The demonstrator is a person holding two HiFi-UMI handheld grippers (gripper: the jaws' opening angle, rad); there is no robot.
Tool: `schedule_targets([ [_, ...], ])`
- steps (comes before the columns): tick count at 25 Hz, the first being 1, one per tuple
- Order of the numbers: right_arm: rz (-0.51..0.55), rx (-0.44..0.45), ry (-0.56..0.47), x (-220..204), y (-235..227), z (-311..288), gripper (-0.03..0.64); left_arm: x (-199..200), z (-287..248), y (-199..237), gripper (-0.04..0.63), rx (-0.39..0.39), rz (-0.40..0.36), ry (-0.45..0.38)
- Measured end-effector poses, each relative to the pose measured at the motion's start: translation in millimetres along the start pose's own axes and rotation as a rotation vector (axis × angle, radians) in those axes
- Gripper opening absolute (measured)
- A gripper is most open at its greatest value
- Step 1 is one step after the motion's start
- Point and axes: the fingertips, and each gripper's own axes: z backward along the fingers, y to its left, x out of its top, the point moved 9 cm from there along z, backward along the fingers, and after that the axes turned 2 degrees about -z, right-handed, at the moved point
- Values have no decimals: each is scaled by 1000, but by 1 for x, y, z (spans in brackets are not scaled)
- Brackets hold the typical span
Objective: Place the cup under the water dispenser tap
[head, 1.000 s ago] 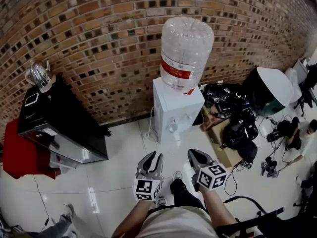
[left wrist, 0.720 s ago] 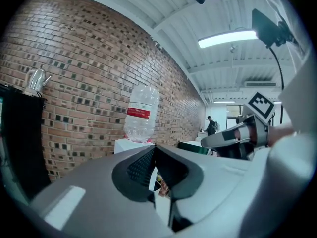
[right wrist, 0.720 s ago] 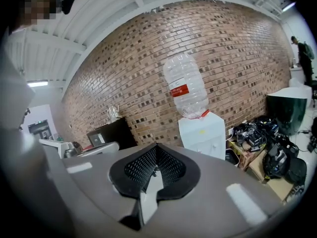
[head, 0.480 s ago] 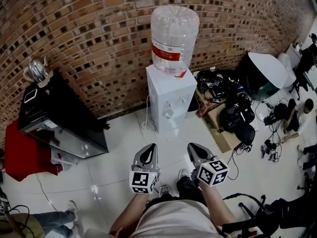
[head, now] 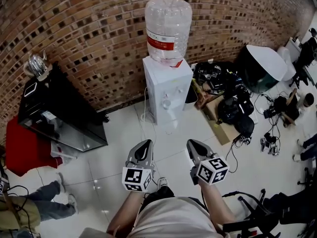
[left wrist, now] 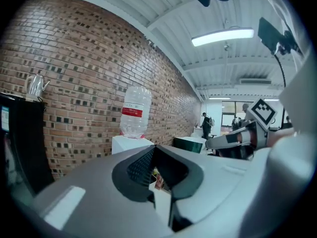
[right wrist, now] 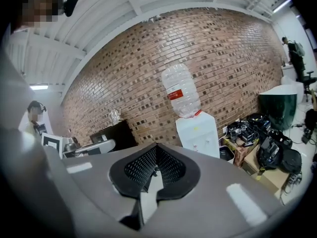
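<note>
Step, as I read it: pre-grasp, cup not yet in hand. L hand-held gripper (head: 145, 145) and R hand-held gripper (head: 191, 144) both clenched, nothing betw. jaws, side by side over the floor (head: 114, 148), well apart from the water dispenser (head: 166, 83) at the brick wall (head: 89, 38). Cup: not found in any view. Pale spot by the tap (head: 167, 102) is too small to call, so its axis and mouth direction can't be told. Next likely needs: locate cup, open one gripper, keep cup upright.

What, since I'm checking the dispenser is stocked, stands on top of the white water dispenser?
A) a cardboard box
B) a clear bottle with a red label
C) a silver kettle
B: the clear bottle, with its red label, stands neck-down on the white water dispenser.
</note>
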Motion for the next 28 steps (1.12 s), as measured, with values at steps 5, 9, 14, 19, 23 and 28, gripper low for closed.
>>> schedule_targets([
  [5, 13, -7, 1, -11, -2, 33, 2, -9, 15, -24, 12, 15, 44, 35],
  [9, 46, -24, 24, -32, -5, 62, 1, -22, 30, -53, 12, 15, 37, 66],
  [14, 55, -58, 26, -60, -6, 105, 0, -31, 51, -81, 12, 14, 35, 107],
  [19, 41, -51, 14, -72, 1, 130, 0, -27, 72, -103, 12, -6, 23, 99],
  [23, 39, -58, -10, -71, 5, 145, 0, -30, 80, -116, 12, -30, 29, 103],
  [28, 55, -65, -16, -67, 7, 153, 0, -34, 89, -125, 12, -30, 43, 106],
])
